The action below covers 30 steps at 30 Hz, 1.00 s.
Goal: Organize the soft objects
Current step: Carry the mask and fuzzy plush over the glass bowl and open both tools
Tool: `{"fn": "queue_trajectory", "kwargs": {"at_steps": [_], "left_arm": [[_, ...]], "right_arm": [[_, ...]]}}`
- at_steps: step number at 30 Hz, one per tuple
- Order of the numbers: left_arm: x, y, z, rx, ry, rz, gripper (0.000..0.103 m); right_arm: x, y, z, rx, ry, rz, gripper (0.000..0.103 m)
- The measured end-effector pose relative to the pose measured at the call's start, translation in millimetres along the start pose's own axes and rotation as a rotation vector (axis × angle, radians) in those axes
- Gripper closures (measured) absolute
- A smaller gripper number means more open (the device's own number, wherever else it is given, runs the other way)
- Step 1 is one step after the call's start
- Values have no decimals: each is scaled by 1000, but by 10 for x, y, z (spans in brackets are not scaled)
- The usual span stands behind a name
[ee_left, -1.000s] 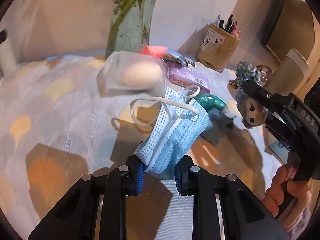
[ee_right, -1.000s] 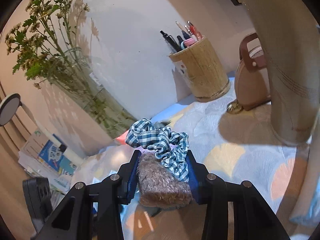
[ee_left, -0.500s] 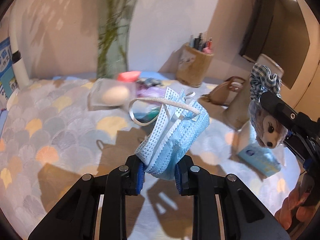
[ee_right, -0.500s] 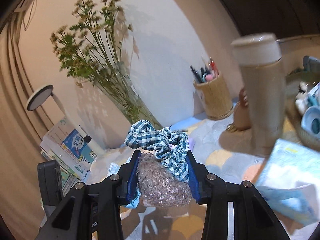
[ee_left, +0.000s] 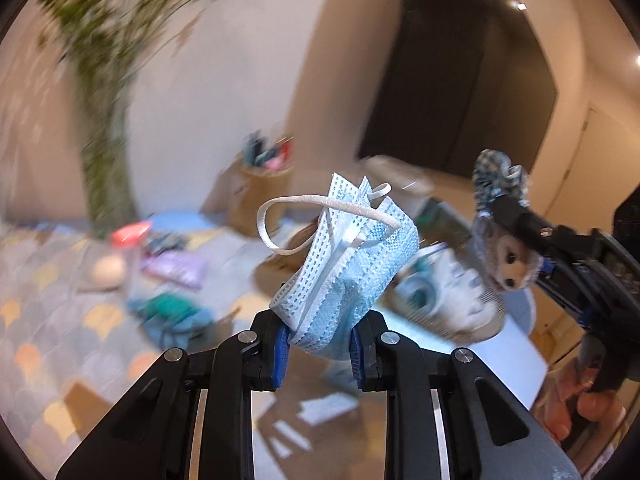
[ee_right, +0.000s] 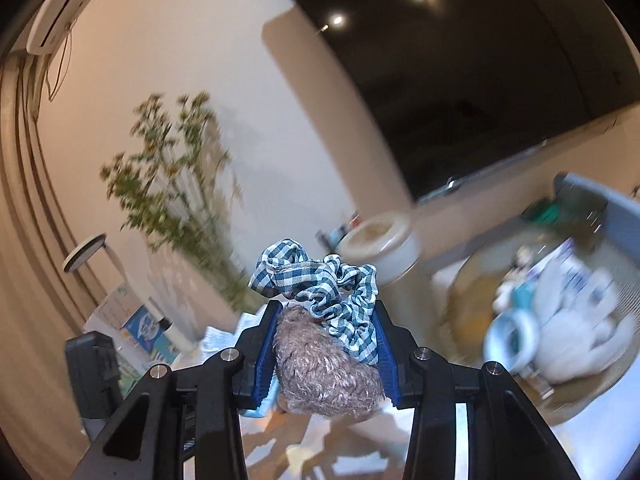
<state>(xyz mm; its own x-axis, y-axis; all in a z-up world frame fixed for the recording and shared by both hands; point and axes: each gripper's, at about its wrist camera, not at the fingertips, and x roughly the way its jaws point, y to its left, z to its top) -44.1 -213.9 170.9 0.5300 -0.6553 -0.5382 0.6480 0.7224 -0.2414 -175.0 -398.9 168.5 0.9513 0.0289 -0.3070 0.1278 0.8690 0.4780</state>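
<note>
Pale blue pleated cloth, a face mask point(ee_left: 348, 264), is pinched at its lower folded edge between the blue pads of the left gripper point(ee_left: 318, 346). The mask stands up and leans to the right above the fingers, its white ear loop point(ee_left: 280, 216) arching out to the left, all of it held in the air above the patterned tablecloth point(ee_left: 52, 300). To the right, at about the same height, the right gripper point(ee_right: 326, 356) is clenched on a small fuzzy toy animal point(ee_right: 326, 372) with a blue-and-white checked scrunchie point(ee_right: 316, 276) bunched on top of its head. From the left camera the toy's face point(ee_left: 508, 268) points down and left, and the person's hand point(ee_left: 588, 408) grips the handle below. Just past the right gripper sits a blurred basket point(ee_right: 468, 292) holding white and light blue soft things. A tall plant point(ee_right: 176, 184) stands against the wall
</note>
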Motion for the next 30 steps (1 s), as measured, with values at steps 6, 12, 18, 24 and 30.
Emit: {"fn": "queue_trajectory", "kwargs": {"at_steps": [6, 12, 18, 24, 30], "left_arm": [[205, -492, 189, 57, -37, -90, 82], [683, -1047, 265, 139, -24, -140, 82], [1130, -1346, 173, 183, 12, -163, 81], [1598, -1473, 107, 226, 122, -121, 66], [1571, -1560, 85, 244, 145, -96, 26]], "right_arm": [[-265, -386, 343, 0, -51, -75, 61], [-300, -876, 622, 45, -64, -177, 61], [76, -1390, 911, 38, 2, -295, 60], [552, -1782, 902, 89, 106, -346, 42], [559, -1705, 740, 29, 189, -416, 17]]}}
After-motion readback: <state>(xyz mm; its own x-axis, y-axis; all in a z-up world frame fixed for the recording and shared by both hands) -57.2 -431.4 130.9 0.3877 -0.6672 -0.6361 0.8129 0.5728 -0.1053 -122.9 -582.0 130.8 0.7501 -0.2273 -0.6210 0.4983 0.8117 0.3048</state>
